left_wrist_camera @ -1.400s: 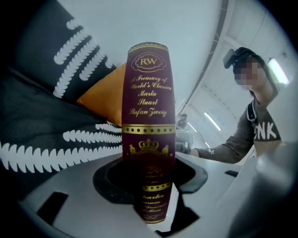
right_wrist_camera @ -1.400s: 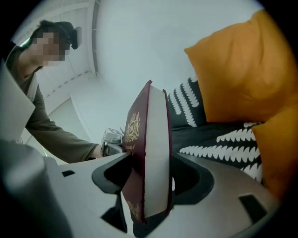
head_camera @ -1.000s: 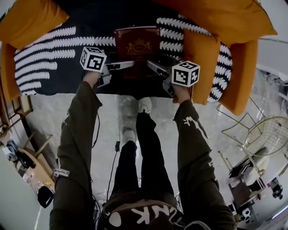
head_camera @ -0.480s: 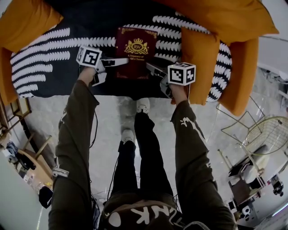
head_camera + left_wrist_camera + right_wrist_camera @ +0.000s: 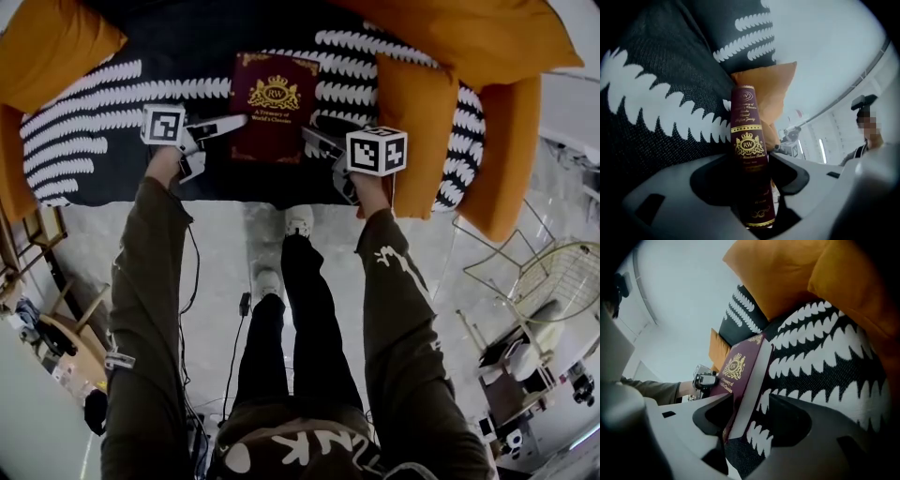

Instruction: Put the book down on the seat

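A maroon book [image 5: 275, 105] with a gold crest lies flat, cover up, on the black seat with white leaf stripes [image 5: 112, 112]. My left gripper [image 5: 225, 131] is at the book's left edge and my right gripper [image 5: 323, 150] at its near right corner. In the left gripper view the spine [image 5: 747, 140] stands between the jaws of the left gripper [image 5: 754, 187], with a thin light gap on one side. In the right gripper view the book's corner [image 5: 738, 369] sits between the jaws of the right gripper [image 5: 750, 427], and seat fabric [image 5: 811, 357] shows between the pages and one jaw. Both look open.
Orange cushions [image 5: 56, 37] [image 5: 417, 122] [image 5: 469, 28] flank the seat at left, right and back. The person's legs [image 5: 300, 309] stand on the grey floor before the seat's front edge. A wire chair [image 5: 562, 281] is at right and wooden furniture [image 5: 56, 328] at left.
The book has gone from tilted to flat and farther onto the seat. The left gripper has slid left toward the book's edge. The right gripper has hardly moved.
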The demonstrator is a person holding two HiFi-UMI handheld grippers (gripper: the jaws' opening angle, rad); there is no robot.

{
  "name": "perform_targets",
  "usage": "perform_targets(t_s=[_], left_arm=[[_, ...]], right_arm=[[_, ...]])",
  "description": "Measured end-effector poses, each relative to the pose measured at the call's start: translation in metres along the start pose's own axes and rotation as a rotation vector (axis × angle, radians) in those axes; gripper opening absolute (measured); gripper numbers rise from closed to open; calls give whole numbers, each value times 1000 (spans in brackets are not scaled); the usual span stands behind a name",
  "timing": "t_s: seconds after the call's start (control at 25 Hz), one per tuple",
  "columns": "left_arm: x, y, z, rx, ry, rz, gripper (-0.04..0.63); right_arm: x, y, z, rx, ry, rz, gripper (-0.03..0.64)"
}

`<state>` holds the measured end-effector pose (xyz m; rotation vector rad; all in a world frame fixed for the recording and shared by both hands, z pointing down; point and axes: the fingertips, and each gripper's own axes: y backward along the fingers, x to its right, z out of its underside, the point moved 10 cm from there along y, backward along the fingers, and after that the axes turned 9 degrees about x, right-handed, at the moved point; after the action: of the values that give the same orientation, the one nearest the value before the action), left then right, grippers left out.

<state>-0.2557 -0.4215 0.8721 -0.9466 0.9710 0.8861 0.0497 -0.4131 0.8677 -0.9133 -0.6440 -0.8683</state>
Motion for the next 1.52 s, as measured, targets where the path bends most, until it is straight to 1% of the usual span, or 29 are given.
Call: perform_targets(t_s=[0.08,0.12,0.2,0.24,0.32,0.36,0.4,0.48,0.52,0.6,0.68,0.76,0.84,0.92,1.0,1.12,1.2,1.28,1.44,1.52], left_arm=[[-1,5,-3,-10,-48,-44,229],[-3,7,-4,-13,-64,-70,229],[-6,14,-2,0,-79,-109,230],[-8,21,0,23,-63,-135,230],[-11,37,4,94,-10,-185,228],[-11,41,2,121,-35,-174,219],[-10,44,-1,141,-94,-150,206],[-3,47,-8,185,-228,-135,174],[2,47,-11,207,-289,-135,147],[14,44,-14,243,-386,-127,84],[25,41,-15,281,-445,-97,40],[31,41,-16,333,-462,-57,26],[36,42,-17,375,-476,-36,5],[43,44,-18,405,-500,-30,5],[54,45,-19,436,-542,-32,5],[79,43,-21,463,-649,-37,5],[104,38,-20,457,-735,-22,5],[135,34,-18,445,-839,-16,5],[207,30,-16,439,-1087,-27,5],[247,34,-14,450,-1181,-30,5]], right_arm=[[2,2,-6,-7,39,14,244],[4,2,-8,-12,48,15,255],[6,2,-9,-14,48,13,259],[7,2,-8,-13,47,13,259],[7,1,-7,-5,45,11,264],[7,2,-6,1,49,9,264],[5,3,-6,8,60,6,262],[1,5,-6,21,98,-1,232],[-1,6,-6,27,120,-3,224],[-6,7,-6,41,161,-6,219],[-11,8,-8,53,201,-10,213],[-16,10,-12,73,239,-14,206],[-21,14,-17,103,278,-18,197],[-27,19,-23,135,329,-18,183],[-36,25,-28,163,388,-16,183],[-54,34,-35,207,509,-6,173],[-70,41,-38,241,605,7,153],[-89,49,-42,277,697,21,112],[-132,68,-55,345,825,19,101],[-161,83,-63,385,882,13,101]])
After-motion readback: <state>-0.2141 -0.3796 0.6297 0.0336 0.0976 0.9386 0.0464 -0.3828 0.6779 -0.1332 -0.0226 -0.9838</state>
